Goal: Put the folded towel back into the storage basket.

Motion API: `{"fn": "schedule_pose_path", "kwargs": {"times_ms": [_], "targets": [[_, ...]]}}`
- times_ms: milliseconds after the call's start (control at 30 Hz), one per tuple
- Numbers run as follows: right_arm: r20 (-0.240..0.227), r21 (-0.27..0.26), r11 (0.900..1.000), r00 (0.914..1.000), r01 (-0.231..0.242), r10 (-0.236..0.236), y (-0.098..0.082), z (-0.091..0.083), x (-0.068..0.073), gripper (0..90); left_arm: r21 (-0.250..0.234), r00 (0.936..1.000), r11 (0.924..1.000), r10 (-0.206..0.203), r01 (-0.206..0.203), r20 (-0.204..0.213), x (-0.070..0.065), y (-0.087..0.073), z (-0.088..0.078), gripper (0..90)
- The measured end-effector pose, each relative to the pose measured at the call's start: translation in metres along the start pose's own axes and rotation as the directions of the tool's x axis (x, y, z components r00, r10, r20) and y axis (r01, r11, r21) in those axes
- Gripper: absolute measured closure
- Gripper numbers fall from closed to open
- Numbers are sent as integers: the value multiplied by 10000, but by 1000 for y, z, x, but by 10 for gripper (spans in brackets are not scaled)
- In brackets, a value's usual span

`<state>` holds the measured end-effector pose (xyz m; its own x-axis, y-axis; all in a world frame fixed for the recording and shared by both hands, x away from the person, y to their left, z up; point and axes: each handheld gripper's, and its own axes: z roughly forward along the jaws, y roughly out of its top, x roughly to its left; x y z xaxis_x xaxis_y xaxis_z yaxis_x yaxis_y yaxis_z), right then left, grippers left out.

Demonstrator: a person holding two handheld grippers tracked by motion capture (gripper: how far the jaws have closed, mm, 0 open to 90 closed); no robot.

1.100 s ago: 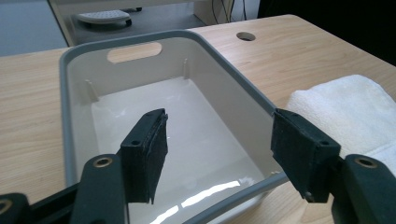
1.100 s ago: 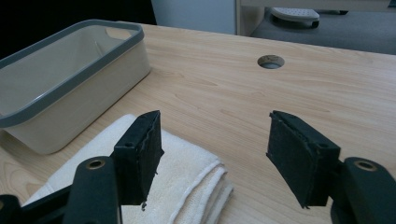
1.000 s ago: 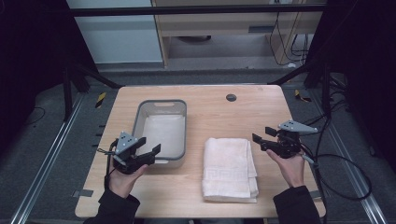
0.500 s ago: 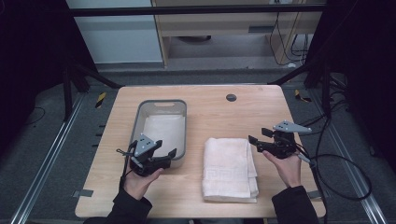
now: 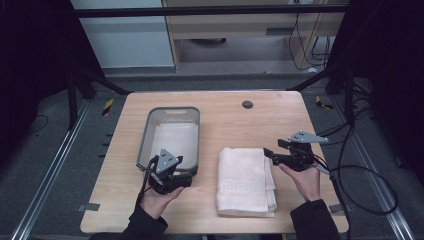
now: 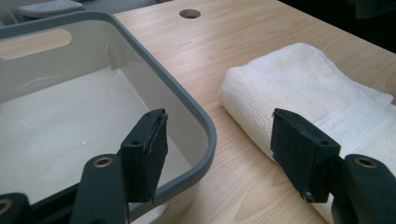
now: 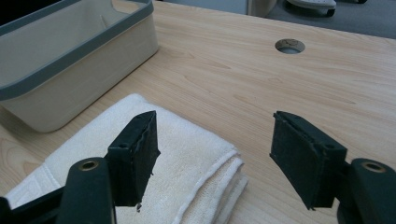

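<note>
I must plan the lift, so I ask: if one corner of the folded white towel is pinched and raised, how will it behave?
The folded white terry towel is soft cloth in loose layers, so it will probably droop and unfold. It looks light. Its looped surface should grip well and not slip on the wooden table.

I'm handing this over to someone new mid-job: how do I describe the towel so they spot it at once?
Start at the light wooden table and find the grey-rimmed, pale plastic bin on its left half. Just to the bin's right, nearer the person, lies the folded white terry towel. It is the only soft, flat cloth there, with a woven key-pattern band.
</note>
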<state>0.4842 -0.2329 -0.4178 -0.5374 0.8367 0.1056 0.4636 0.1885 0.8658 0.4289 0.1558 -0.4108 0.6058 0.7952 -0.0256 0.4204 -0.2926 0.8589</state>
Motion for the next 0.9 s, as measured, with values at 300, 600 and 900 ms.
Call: {"fn": "schedule_pose_path", "kwargs": {"times_ms": [300, 600, 900], "targets": [[-35, 395, 9989, 9996, 269, -267, -3, 7, 2, 304, 255, 9991, 9993, 279, -287, 332, -15, -5, 9, 357], [-43, 452, 9990, 10000, -47, 49, -10, 11, -4, 308, 458, 9972, 9977, 467, -494, 583, -27, -9, 16, 359], [54, 694, 9976, 10000, 53, -57, -15, 17, -4, 307, 775, 9933, 9938, 728, -798, 895, -43, -16, 26, 359]]}}
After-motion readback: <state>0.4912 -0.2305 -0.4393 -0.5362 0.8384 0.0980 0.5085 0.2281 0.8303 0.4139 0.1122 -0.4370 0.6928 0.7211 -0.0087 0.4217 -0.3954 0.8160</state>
